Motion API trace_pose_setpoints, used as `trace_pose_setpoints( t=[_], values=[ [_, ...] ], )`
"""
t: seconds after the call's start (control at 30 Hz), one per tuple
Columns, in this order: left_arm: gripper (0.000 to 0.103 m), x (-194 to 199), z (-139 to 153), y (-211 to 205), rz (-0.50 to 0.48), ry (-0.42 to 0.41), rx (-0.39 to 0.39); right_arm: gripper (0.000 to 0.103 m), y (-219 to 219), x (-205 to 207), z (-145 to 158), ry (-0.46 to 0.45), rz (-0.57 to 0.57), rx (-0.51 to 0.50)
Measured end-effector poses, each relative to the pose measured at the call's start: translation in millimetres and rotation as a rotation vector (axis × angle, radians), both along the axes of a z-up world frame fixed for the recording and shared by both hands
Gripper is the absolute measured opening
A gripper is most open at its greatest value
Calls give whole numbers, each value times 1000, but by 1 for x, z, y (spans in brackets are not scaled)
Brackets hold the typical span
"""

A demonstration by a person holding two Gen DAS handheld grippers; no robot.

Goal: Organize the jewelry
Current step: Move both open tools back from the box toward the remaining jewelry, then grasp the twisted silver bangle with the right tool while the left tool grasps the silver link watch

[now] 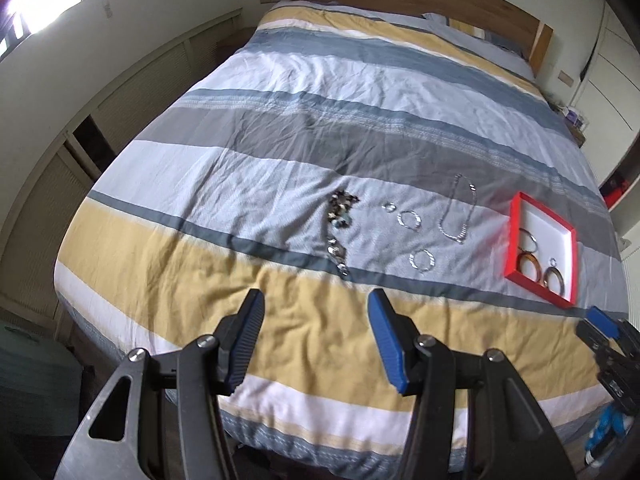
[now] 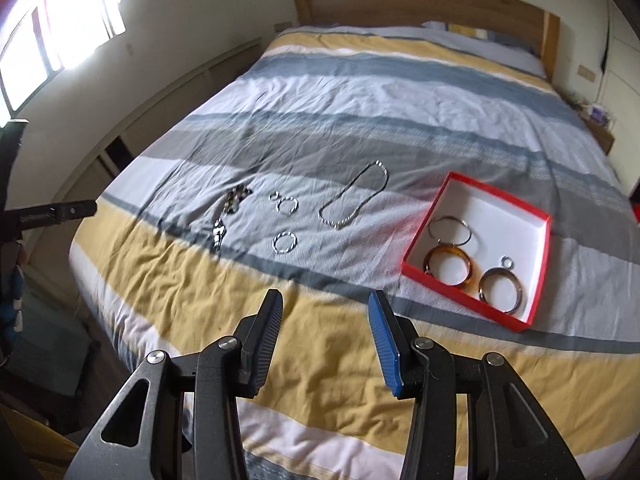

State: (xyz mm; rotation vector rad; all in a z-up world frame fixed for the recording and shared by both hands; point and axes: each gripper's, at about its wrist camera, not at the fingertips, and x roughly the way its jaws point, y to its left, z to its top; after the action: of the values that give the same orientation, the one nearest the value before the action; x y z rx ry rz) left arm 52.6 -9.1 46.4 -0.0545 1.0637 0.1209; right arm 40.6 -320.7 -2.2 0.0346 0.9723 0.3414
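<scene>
Both grippers, the left gripper [image 1: 316,340] and the right gripper [image 2: 326,342], were wide open and held nothing over the bed [image 2: 320,360], so the next job looked like picking up the bracelet [image 2: 285,243] at eleven o'clock for the red box [image 2: 414,266] at two o'clock.

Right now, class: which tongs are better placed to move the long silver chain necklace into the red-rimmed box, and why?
Probably the right tongs. The long silver chain necklace and red-rimmed white box both lie ahead and to their right. The left tongs face the dark beaded piece, farther from the box.
</scene>
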Motion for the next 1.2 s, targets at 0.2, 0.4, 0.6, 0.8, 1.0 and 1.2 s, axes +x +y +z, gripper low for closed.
trace_pose_setpoints(
  t=[0.2,0.4,0.6,0.8,1.0,1.2],
  values=[
    [52,0,-27,8,-41,42,-39,44,3,4,-22,57,-45,10],
    [52,33,-56,42,-180,24,-57,44,39,12,-27,99,-157,-31],
    [52,64,-64,58,-371,-2,-39,44,82,21,-27,125,-292,4],
    [52,78,-102,52,-386,47,-84,44,120,35,-62,156,-253,34],
    [52,81,-139,43,-333,79,-91,44,137,59,-107,173,-161,31],
    [52,97,-169,38,-259,90,-161,44,139,85,-127,152,-95,21]
  ],
)
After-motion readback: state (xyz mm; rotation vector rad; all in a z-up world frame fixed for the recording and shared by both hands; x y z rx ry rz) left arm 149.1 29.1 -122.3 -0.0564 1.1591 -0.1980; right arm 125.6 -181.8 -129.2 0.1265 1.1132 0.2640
